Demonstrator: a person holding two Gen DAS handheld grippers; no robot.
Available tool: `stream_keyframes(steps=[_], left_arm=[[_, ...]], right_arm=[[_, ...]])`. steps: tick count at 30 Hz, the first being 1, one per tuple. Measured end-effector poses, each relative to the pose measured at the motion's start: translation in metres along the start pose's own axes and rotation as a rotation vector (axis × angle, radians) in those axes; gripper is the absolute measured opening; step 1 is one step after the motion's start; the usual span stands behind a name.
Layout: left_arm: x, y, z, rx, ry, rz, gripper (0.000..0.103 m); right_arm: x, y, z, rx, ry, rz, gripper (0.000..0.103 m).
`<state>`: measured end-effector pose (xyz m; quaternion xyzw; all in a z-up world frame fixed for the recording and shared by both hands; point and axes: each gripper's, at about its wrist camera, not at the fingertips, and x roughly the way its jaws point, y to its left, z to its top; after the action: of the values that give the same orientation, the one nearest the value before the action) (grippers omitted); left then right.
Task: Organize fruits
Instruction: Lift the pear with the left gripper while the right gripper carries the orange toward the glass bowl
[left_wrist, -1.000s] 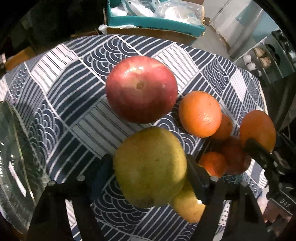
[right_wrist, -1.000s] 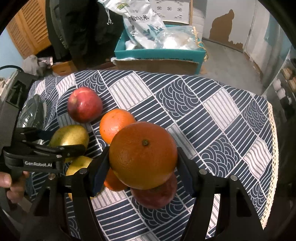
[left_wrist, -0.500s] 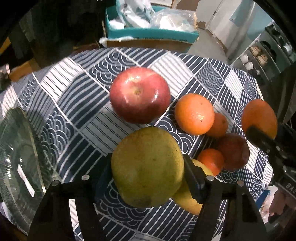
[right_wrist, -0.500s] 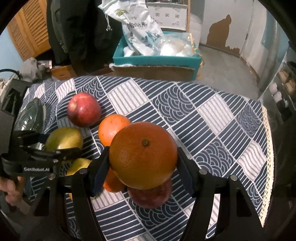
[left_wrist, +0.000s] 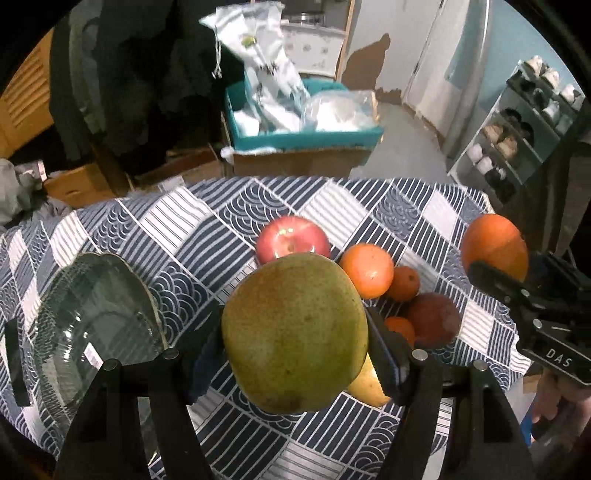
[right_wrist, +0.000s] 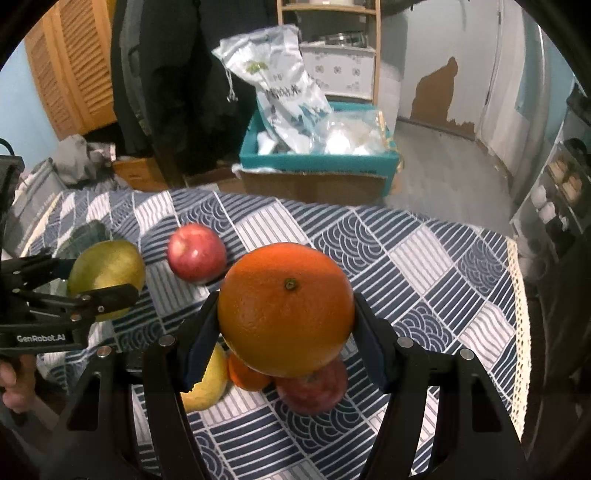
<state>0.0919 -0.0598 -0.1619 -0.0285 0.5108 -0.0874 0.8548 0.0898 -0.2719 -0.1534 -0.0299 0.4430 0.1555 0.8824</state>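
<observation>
So both fruits are up off the cloth now; a second ago the green pear (left_wrist: 295, 332) in my left gripper (left_wrist: 295, 343) sat low among the pile with the red apple (left_wrist: 292, 240) looming right over it, and now the apple looks small and far behind it, so I've clearly lifted and tipped up; more of the room shows past the table too; same story on the other side, the big orange (right_wrist: 285, 308) in my right gripper (right_wrist: 285, 325) hangs higher over the leftovers than it did.

What that means: the picking-up part is done for these two, what's left is the carry and the drop-off; my guess is the glass bowl (left_wrist: 92, 325) is where they go, though nothing is in it yet as far as I can see.

Jaws on both sides are clamped snug on their fruit, pads pressing each flank; the pear sits dead centre between my left fingers, the orange likewise on the right, stem end facing me.

The bowl lies on the left of the tablecloth (left_wrist: 184, 236), near me, just beside the left gripper; the rest of the pile, a mid-size orange (left_wrist: 366, 271), two smaller ones, a dark red fruit (left_wrist: 434, 319) and a yellow one, stays on the right.
</observation>
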Motion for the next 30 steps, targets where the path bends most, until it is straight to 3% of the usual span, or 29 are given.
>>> stream_keyframes(steps=[14,30], left_arm=[[-0.069,0.002,-0.001,0.035,-0.148,-0.002,0.074],[-0.116,0.019,-0.006,0.024,-0.239,-0.006,0.074]], right_arm=[[-0.055,0.022,0.014,-0.013,-0.111,0.028,0.068],[-0.094,0.057,0.032,-0.049,-0.196,0.094,0.068]])
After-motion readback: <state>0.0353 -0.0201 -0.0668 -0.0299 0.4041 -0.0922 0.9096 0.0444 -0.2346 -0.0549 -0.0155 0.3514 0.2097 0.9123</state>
